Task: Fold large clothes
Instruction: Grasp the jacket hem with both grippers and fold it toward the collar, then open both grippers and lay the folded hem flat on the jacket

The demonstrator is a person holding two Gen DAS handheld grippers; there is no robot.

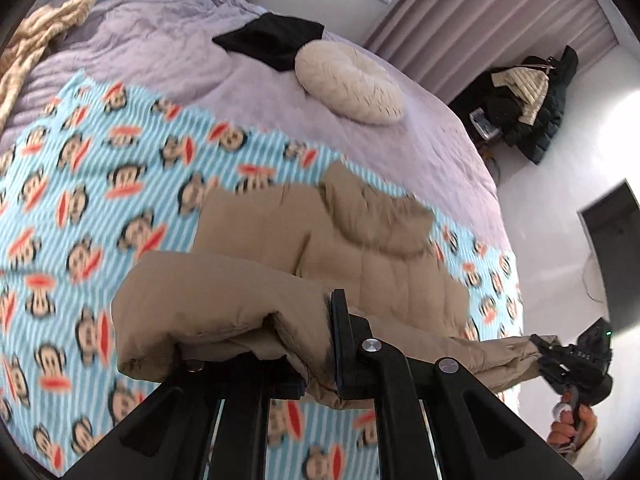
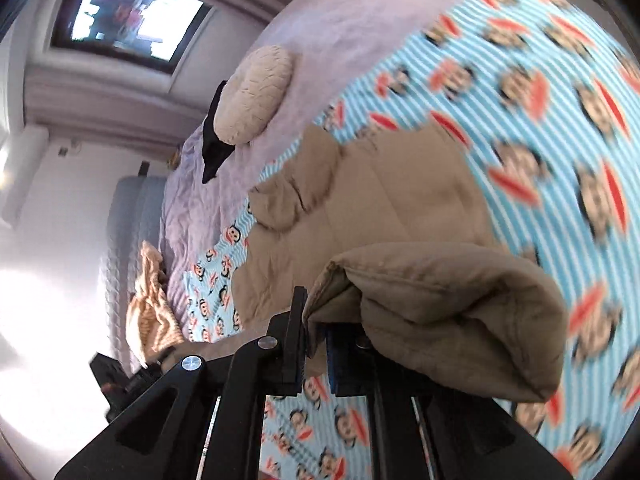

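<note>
A tan quilted jacket (image 1: 360, 248) lies on a blue striped monkey-print blanket (image 1: 100, 184) on the bed, its near end lifted off the blanket. My left gripper (image 1: 324, 344) is shut on the jacket's near edge, and a padded fold bulges over its left finger. At the lower right of this view, my right gripper (image 1: 538, 342) is held in a hand and pinches the far end of the same stretched edge. In the right wrist view, the right gripper (image 2: 316, 344) is shut on the jacket (image 2: 380, 200), with fabric puffing out to the right. The left gripper (image 2: 160, 360) shows dimly at the lower left.
A lilac quilt (image 1: 160, 52) covers the far half of the bed. On it lie a cream round cushion (image 1: 352, 84), a black garment (image 1: 272, 40) and a beige striped throw (image 1: 36, 52). Coats (image 1: 528, 100) are piled by the curtains, and a dark panel (image 1: 616, 248) stands on the white floor.
</note>
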